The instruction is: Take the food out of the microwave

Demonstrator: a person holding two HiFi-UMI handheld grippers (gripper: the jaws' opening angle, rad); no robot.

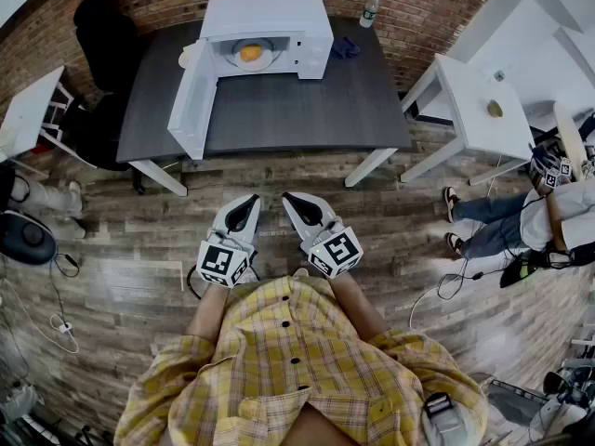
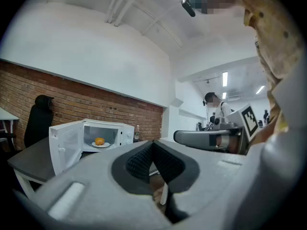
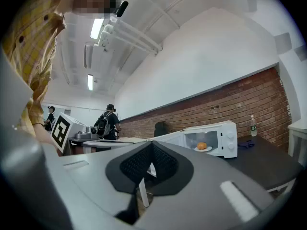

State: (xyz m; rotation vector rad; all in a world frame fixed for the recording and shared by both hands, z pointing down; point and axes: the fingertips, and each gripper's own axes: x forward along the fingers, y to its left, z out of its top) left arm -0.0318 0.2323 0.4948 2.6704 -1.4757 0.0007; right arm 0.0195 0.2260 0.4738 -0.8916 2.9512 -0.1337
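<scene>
Yellow plaid shirt (image 1: 297, 360) bottom centre. Just above it, left gripper (image 1: 247, 203) and right gripper (image 1: 296, 199), jaws pinched closed, nothing held, over floor. Orange food (image 1: 250, 53) on plate (image 1: 268, 59) inside open microwave (image 1: 279, 17), top centre, well apart, straight up-frame. Left gripper lines up better; door (image 1: 191, 91) swung left.

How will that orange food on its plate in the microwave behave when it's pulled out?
The orange food looks rounded, so it would probably roll or slide if its plate were tilted. The plate looks shallow and stiff, likely smooth, so a pinch on its rim might slip. Both seem small beside the microwave, so probably light.
</scene>
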